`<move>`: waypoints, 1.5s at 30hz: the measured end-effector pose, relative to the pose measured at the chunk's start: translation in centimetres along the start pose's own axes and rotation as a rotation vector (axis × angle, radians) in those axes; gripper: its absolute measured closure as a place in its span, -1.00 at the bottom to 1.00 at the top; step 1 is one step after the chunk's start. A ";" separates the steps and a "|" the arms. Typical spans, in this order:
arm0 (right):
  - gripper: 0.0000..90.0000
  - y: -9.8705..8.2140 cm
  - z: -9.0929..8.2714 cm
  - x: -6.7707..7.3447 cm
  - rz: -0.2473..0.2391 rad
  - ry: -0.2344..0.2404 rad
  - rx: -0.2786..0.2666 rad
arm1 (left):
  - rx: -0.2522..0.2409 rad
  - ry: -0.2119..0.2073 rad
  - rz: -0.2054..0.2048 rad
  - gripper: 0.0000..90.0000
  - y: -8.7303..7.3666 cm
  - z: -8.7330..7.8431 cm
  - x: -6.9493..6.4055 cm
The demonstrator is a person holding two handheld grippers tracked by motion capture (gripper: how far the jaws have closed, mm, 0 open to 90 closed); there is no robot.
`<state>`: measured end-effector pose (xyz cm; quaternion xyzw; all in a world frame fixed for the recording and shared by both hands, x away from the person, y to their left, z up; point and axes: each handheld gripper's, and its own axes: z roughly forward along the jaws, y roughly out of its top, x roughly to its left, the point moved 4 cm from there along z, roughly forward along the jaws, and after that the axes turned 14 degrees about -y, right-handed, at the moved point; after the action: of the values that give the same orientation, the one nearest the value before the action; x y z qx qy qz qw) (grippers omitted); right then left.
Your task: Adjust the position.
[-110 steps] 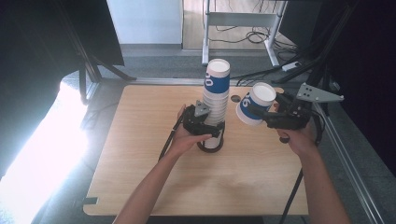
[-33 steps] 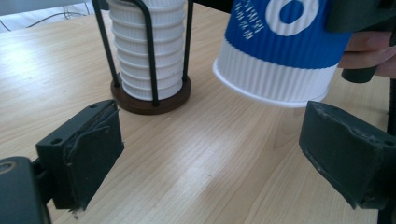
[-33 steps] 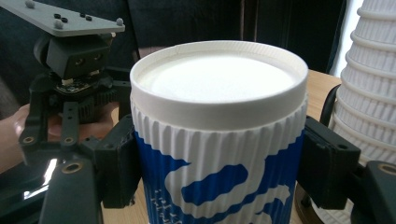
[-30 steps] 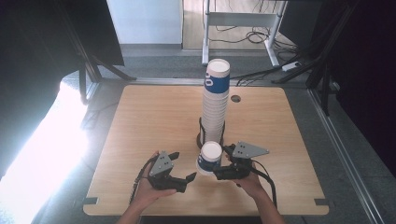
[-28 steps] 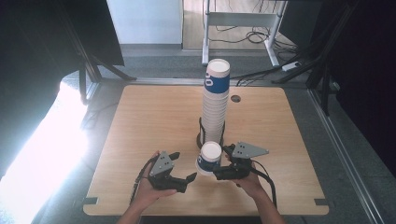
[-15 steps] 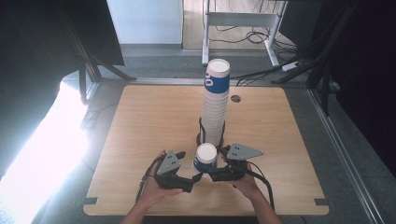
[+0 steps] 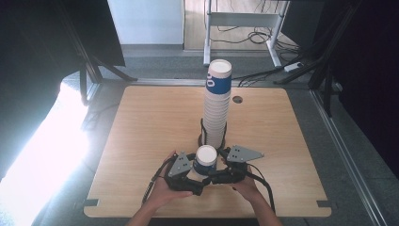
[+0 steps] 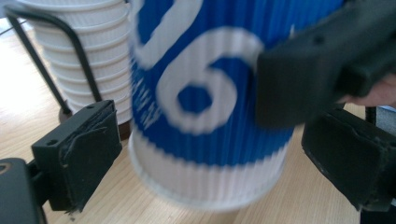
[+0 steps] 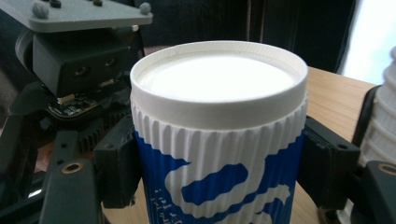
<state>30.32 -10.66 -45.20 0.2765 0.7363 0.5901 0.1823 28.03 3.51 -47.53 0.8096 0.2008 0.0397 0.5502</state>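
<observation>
We've got the blue cup [image 7: 206, 160] at six o'clock of the cup stack [image 7: 217, 106], right gripper [image 7: 217, 175] clamped on it, left gripper [image 7: 200, 186] just spreading wide around it, so a clumsy squeeze could crush it.

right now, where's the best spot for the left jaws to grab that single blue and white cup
Take the cup across its ribbed blue middle band, level from its free left side. It stands upside down, wide rim on the table, and the right gripper already clamps the opposite side. The left gripper has just been opening, straddling the cup without pressing.
</observation>
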 end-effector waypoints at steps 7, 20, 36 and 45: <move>-0.43 0.0 0.1 0.2 -0.006 0.009 0.004 | -0.010 0.027 0.024 -0.67 -0.1 0.6 0.1; -0.46 -0.3 0.2 0.0 -0.005 0.009 0.031 | 0.009 0.029 0.039 -0.56 -0.5 0.7 0.2; -0.53 -0.5 0.1 -0.4 0.047 0.019 0.053 | 0.069 0.057 0.063 -0.55 -0.9 0.8 0.5; -0.56 0.0 -1.0 -1.2 0.062 0.002 0.024 | 0.132 0.086 0.112 -0.55 -1.5 0.9 0.8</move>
<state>30.67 -12.20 -45.00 0.3008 0.7346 0.5869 0.1596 28.63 3.47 -49.40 0.8516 0.1810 0.0916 0.4834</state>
